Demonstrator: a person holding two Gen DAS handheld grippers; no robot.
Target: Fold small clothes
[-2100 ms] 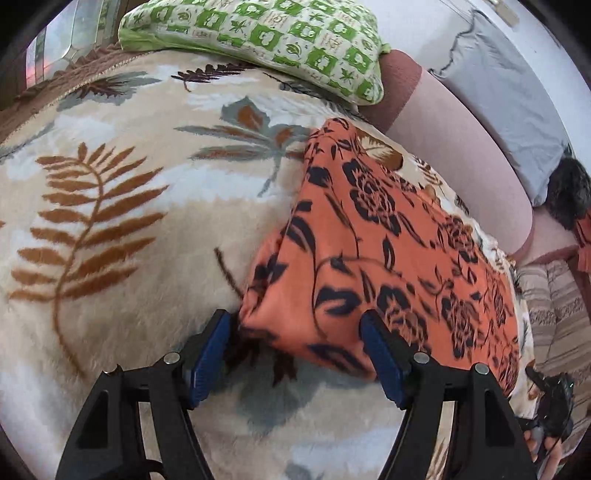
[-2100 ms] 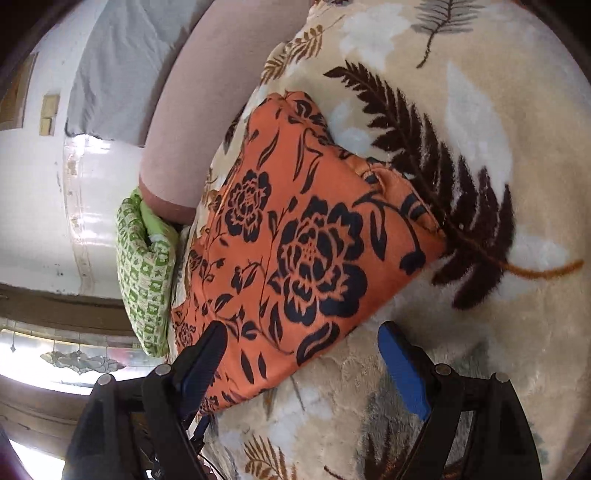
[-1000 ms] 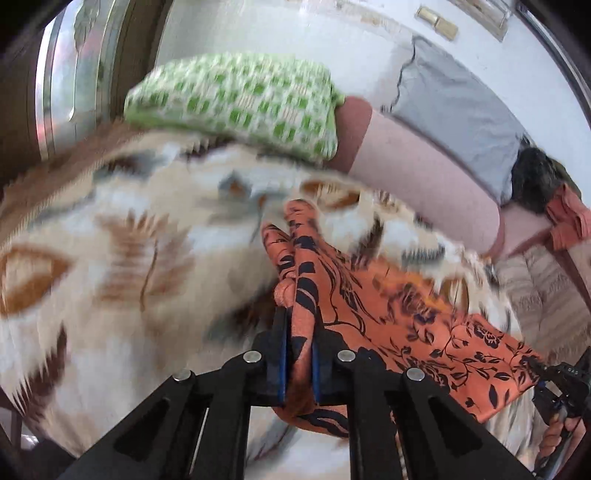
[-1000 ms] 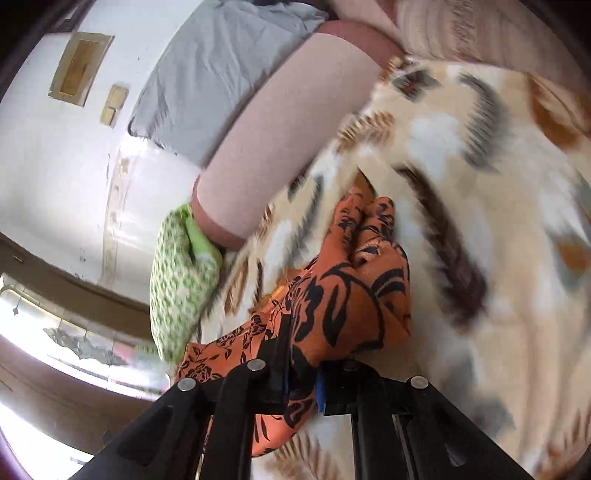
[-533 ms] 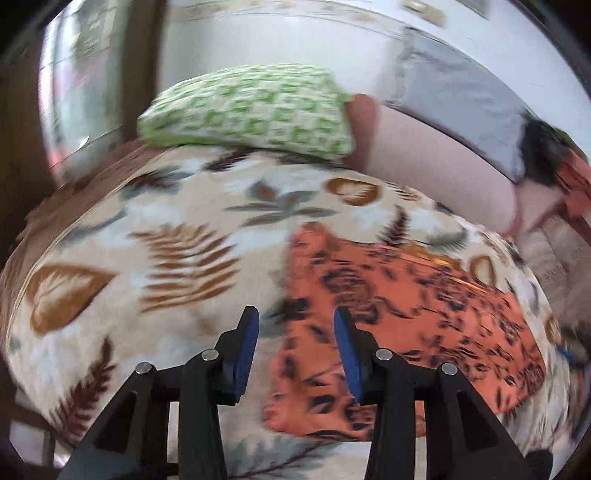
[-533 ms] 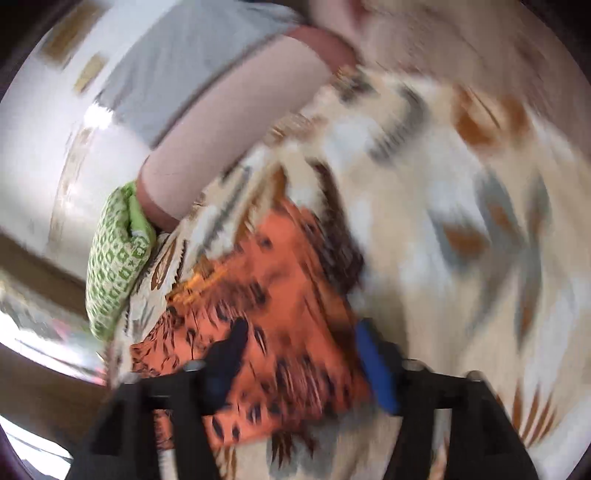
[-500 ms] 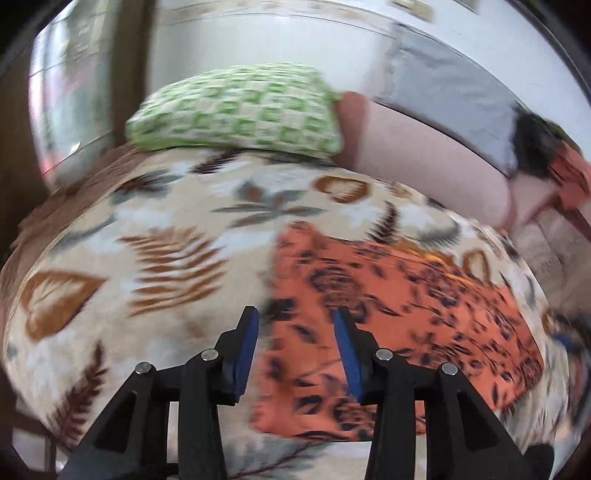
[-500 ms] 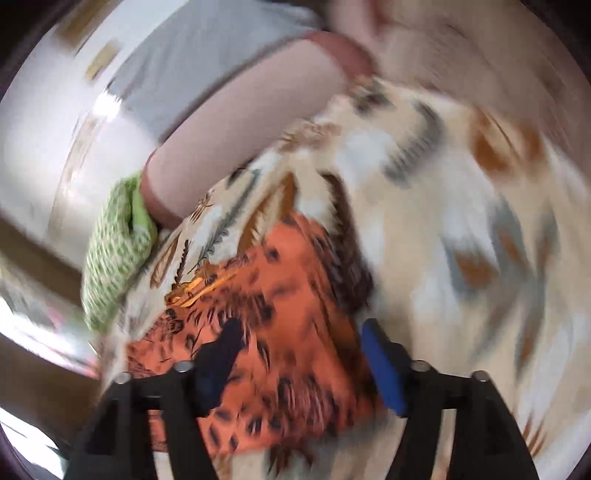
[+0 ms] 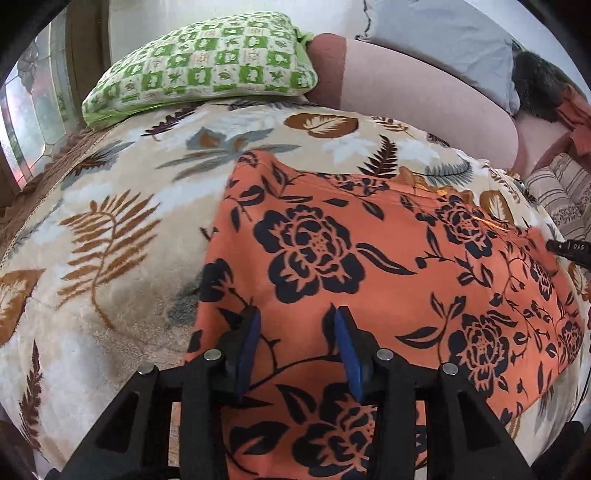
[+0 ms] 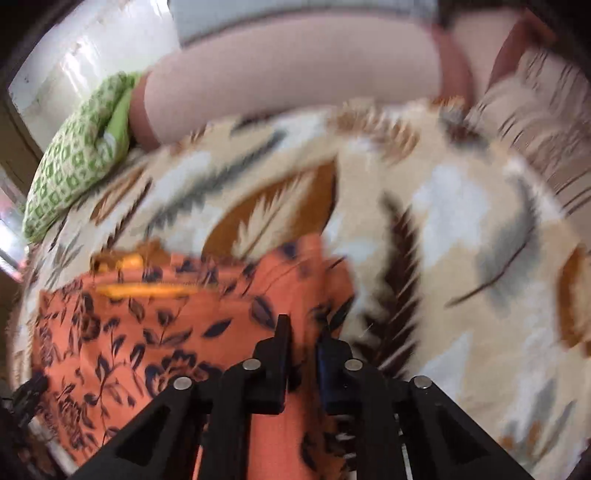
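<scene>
An orange cloth with black flowers [image 9: 332,251] lies spread flat on a leaf-patterned blanket [image 9: 110,221]. My left gripper [image 9: 296,314] hovers over the cloth's near left part. Its blue pads stand apart and nothing is pinched between them. In the blurred right wrist view the same orange cloth [image 10: 166,325] fills the lower left. My right gripper [image 10: 303,328] is at the cloth's right edge, jaws closed together with orange fabric caught between them. A black piece of that gripper [image 9: 569,247] shows at the cloth's far right in the left wrist view.
A green checked pillow [image 9: 207,62] lies at the blanket's far left, next to a long pink bolster [image 9: 424,92] and a grey pillow [image 9: 443,33]. A striped cushion [image 9: 561,192] sits at the right. Bare blanket [image 10: 461,221] stretches right of the cloth.
A second ago both grippers held a bunched fold of the cloth. Both then opened and the cloth fell flat. The left has come lower over it, still open; the right has shut on the edge.
</scene>
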